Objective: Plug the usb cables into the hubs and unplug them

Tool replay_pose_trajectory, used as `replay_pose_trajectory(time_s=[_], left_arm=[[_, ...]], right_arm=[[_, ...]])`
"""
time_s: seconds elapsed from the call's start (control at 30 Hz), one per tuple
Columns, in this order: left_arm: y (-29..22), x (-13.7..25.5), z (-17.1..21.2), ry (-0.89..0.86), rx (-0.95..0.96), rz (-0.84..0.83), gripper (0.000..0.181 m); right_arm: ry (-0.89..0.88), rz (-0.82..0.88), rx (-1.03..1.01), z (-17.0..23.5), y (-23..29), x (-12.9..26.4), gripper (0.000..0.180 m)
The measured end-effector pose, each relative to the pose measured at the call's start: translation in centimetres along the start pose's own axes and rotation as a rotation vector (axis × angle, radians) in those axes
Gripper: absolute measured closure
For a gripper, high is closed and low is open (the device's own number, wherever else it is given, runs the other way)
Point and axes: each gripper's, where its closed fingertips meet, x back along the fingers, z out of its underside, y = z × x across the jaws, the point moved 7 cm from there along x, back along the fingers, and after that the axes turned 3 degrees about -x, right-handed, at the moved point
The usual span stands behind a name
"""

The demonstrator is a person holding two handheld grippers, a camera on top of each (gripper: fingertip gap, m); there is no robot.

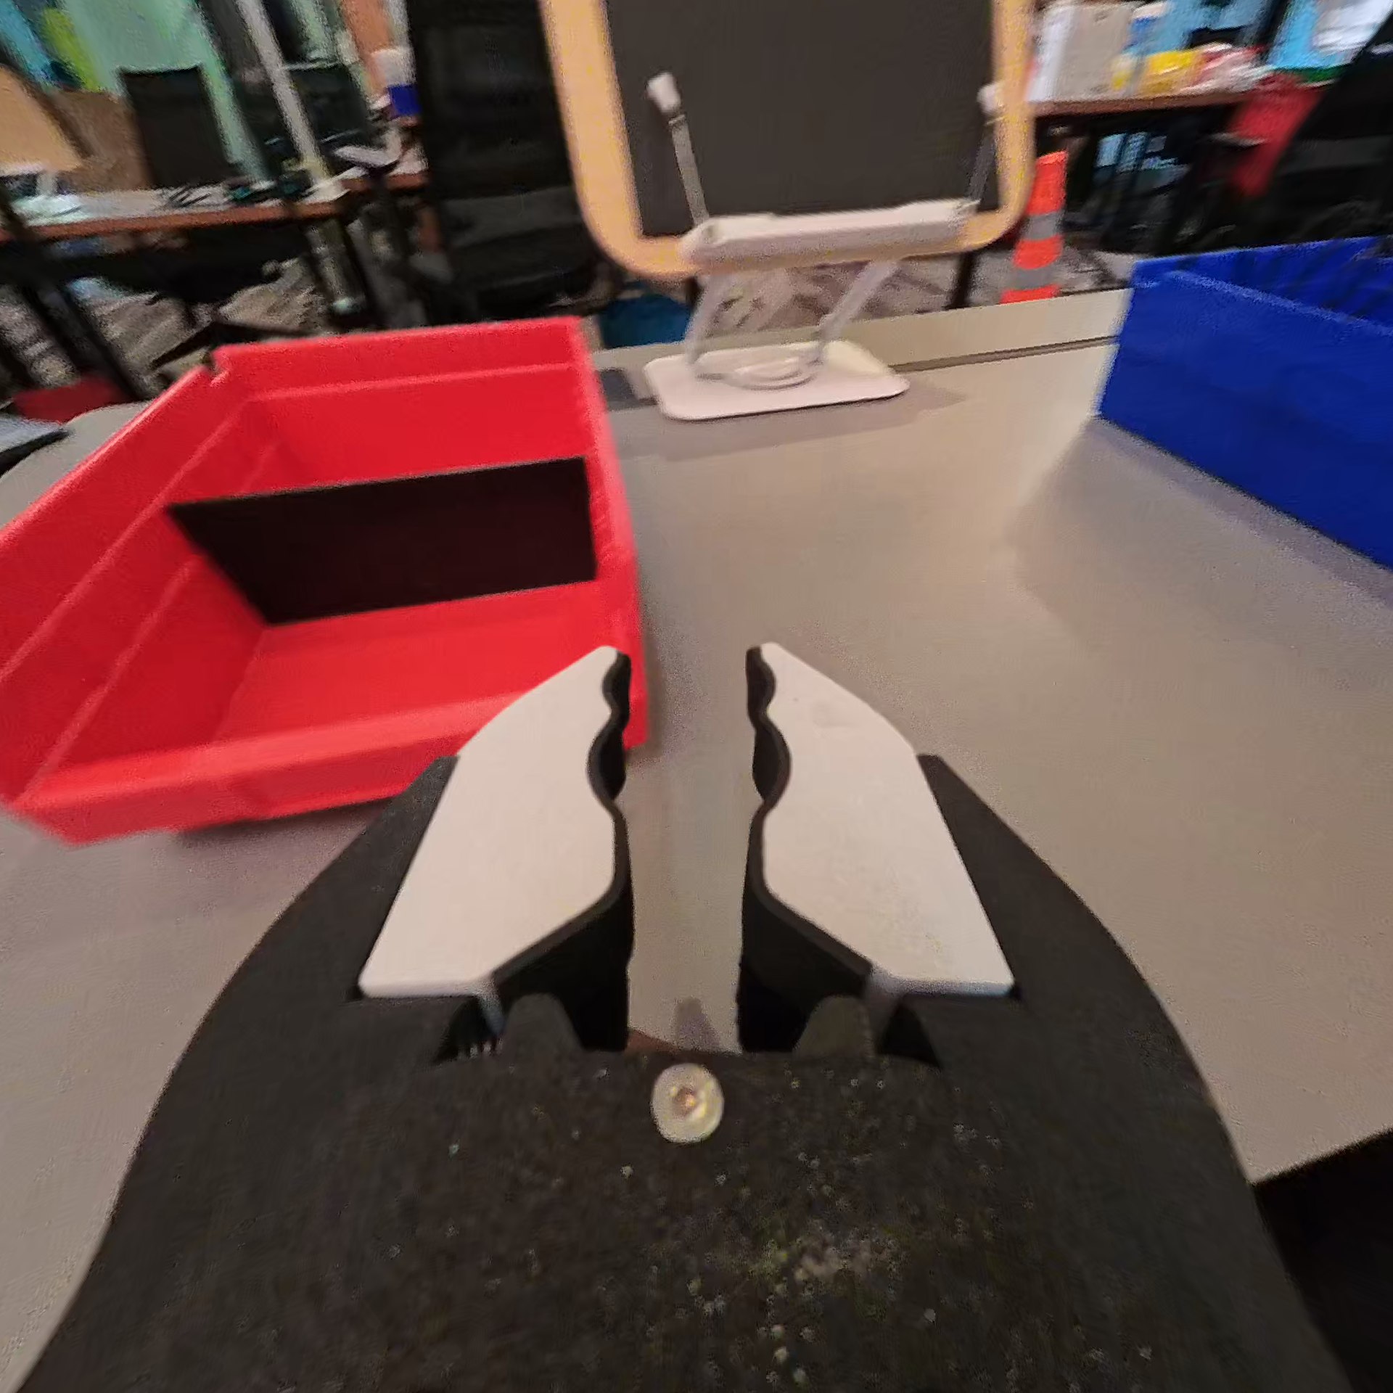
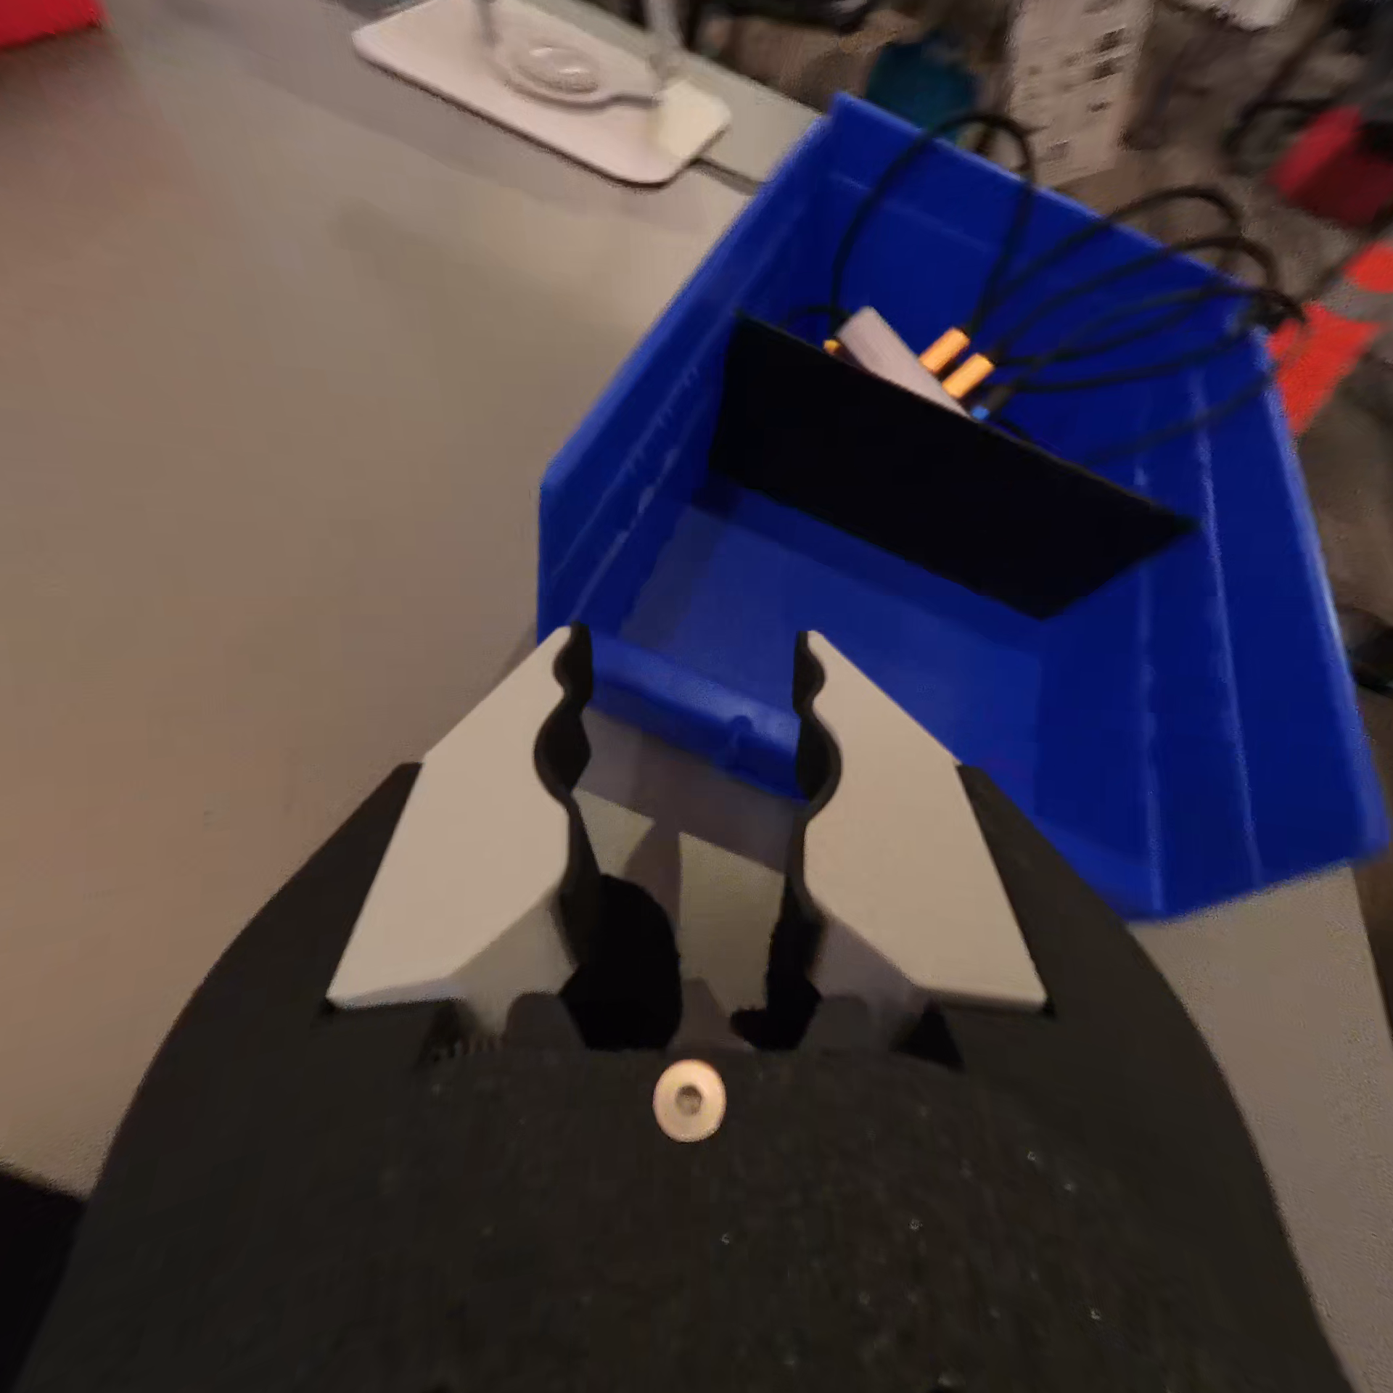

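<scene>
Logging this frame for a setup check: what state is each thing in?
Left gripper: open, empty, above the table.
Right gripper: open, empty, at the blue bin's near rim.
Red bin: nothing visible inside; black divider upright.
Blue bin: near section empty; behind the divider, a hub.
Hub: cables plugged in.

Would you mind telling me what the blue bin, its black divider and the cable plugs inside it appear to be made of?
Blue bin: probably moulded plastic, judging by its uniform colour, slight sheen and ribbed walls.
Black divider: a thin, flat matte sheet, perhaps plastic or card; the picture is too blurred to say.
Cable plugs: orange sleeves with a bright shine, possibly anodised metal, on thin black cables that look rubber-jacketed.
</scene>
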Motion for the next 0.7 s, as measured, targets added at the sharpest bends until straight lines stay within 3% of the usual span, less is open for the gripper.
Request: replay_pose_trajectory(time_s=[0.13, 0.27, 0.4, 0.7], left_arm=[[1.6, 0.2, 1.2, 0.101, -0.011, 0.004, 0.153], [2.6, 0.1, 2.8, 0.136, -0.044, 0.062, 0.154], [2.1, 0.1, 2.9, 0.13, 0.065, 0.143, 0.156], [1.5, 0.9, 3.0, 0.175, 0.098, 0.127, 0.158]], right_arm=[[-0.086, 0.082, -0.088, 2.6, 1.2, -0.4, 0.129], [-0.189, 0.162, -0.026, 1.6, -0.6, 0.3, 0.129], [-0.194, 0.18, -0.064, 2.0, -1.6, 0.8, 0.128], [-0.179, 0.158, -0.126, 2.8, -2.1, 1.7, 0.129]])
